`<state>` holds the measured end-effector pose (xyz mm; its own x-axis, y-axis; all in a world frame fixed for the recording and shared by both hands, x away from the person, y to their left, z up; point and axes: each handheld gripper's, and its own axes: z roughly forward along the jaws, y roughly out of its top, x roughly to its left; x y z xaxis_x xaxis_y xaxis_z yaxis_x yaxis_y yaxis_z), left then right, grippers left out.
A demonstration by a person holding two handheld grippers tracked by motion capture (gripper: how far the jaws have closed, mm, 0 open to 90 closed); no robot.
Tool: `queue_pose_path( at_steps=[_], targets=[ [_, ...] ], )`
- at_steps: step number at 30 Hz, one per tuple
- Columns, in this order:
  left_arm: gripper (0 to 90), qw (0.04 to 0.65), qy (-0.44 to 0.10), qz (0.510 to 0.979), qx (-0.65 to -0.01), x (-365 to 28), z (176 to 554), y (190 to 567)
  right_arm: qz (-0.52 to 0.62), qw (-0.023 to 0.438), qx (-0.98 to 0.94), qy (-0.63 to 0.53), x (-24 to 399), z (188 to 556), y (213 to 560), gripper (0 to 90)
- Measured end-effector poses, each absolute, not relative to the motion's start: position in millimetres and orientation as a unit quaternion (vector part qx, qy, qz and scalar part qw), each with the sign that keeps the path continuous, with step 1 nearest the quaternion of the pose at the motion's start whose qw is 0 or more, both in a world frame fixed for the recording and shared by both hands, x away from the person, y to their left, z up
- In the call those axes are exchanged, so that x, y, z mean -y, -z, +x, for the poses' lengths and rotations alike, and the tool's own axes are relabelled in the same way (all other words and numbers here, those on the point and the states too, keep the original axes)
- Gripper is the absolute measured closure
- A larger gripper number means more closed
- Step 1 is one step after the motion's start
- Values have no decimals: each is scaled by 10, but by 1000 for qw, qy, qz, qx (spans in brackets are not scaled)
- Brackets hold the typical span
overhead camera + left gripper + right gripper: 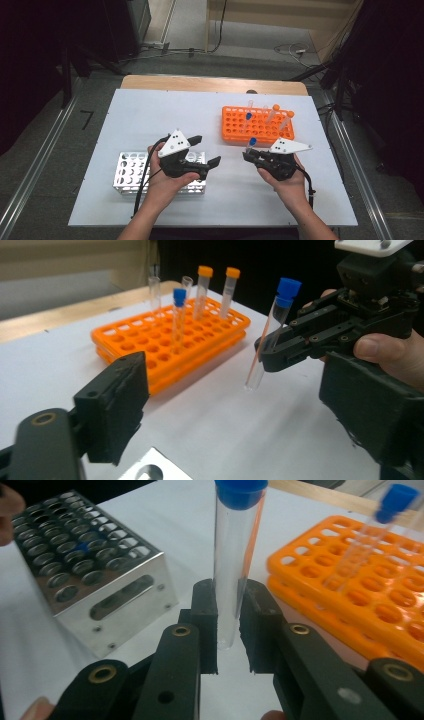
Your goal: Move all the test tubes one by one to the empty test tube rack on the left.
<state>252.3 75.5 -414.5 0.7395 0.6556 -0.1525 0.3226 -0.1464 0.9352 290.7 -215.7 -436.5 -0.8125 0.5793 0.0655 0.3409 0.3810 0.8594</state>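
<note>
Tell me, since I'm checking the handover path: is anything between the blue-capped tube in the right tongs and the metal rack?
Only the left tongs, held open above the metal rack's right end. The right tongs grip the blue-capped tube over bare white table; nothing else stands between.

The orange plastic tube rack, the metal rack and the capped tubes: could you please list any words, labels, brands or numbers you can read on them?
None: no readable text in any view.
Orange plastic tube rack: no print visible.
Silver metal tube rack: bare metal, no marking.
Clear blue-capped tube in the right claw: no label or scale visible.
</note>
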Motion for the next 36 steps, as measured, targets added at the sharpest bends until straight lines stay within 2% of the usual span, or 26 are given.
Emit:
queue_pose_path(
  at_steps=[12, 16, 23, 28, 31, 36],
  targets=[
    [437, 535, -125, 782, -295, -435, 2600, 4083, 239, 121, -850, -453, 1892, 2781, 4411, 754],
    [498, 527, -117, 796, -272, -348, 2642, 4064, 235, 117, -854, -449, 1850, 2766, 4418, 754],
    [620, 527, -111, 799, -268, -294, 2638, 4090, 222, 116, -859, -445, 1794, 2723, 4417, 755],
    [667, 519, -112, 806, -261, -251, 2628, 4123, 217, 116, -862, -443, 1778, 2706, 4429, 754],
    [733, 521, -110, 803, -268, -259, 2641, 4134, 213, 119, -864, -441, 1782, 2697, 4434, 755],
    [757, 521, -118, 803, -264, -275, 2647, 4150, 215, 115, -863, -442, 1803, 2696, 4445, 754]
  ],
)
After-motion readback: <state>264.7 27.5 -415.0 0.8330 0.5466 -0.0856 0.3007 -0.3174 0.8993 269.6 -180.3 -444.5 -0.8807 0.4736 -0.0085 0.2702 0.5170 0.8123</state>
